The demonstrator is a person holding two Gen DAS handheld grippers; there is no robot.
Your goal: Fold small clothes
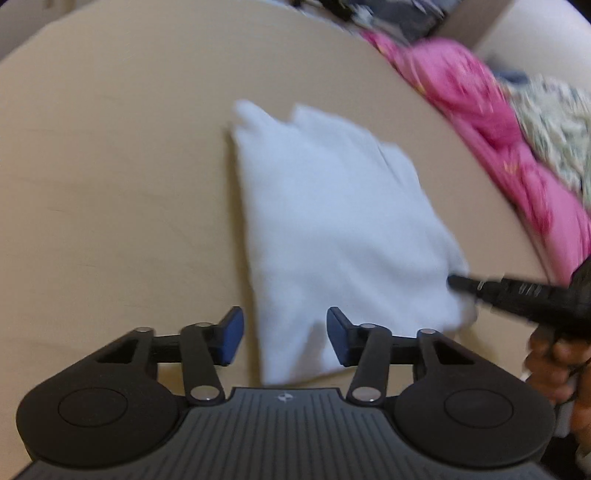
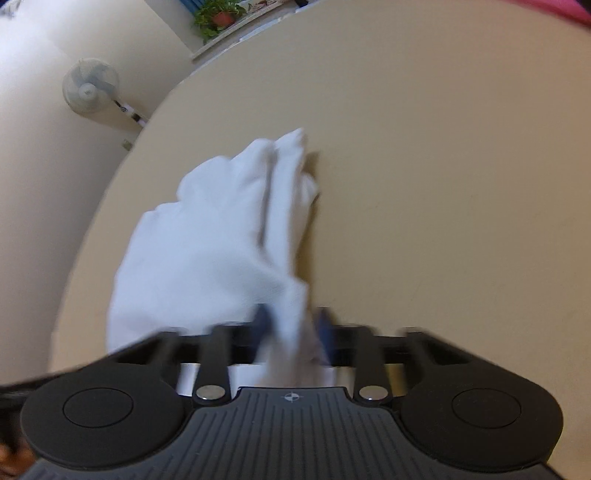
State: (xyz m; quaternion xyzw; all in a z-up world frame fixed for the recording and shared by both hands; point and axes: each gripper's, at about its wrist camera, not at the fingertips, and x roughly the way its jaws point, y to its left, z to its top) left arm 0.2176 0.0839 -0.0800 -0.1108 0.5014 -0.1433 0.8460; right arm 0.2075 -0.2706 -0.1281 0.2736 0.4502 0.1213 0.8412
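The white garment [image 1: 332,229] lies spread on the beige surface [image 1: 110,184], roughly in the middle of it, and both grippers are at its near edge. From the left wrist view, the left gripper [image 1: 285,338] hangs over the garment's near corner with its blue pads [image 1: 232,336] standing partly apart; the cloth runs under the gap between them, but the pads do not press on it, so nothing is held there. Off to the right in that same view, the right gripper [image 1: 458,282] reaches in with its black fingers drawn together at the garment's right edge, and a hand [image 1: 554,365] shows behind it at the frame's edge.

The right wrist view is blurred, yet it tells enough: the right gripper [image 2: 291,325] has pinched shut on a fold of the white garment [image 2: 221,236], and the cloth bunches up between its pads and trails away ahead and to the left across the surface [image 2: 443,184].

Along the far right rim of the surface, a pink cloth [image 1: 480,107] and a patterned cloth [image 1: 554,122] lie heaped, well apart from the white one. A fan [image 2: 90,88] and a potted plant [image 2: 218,14] stand in the room beyond.
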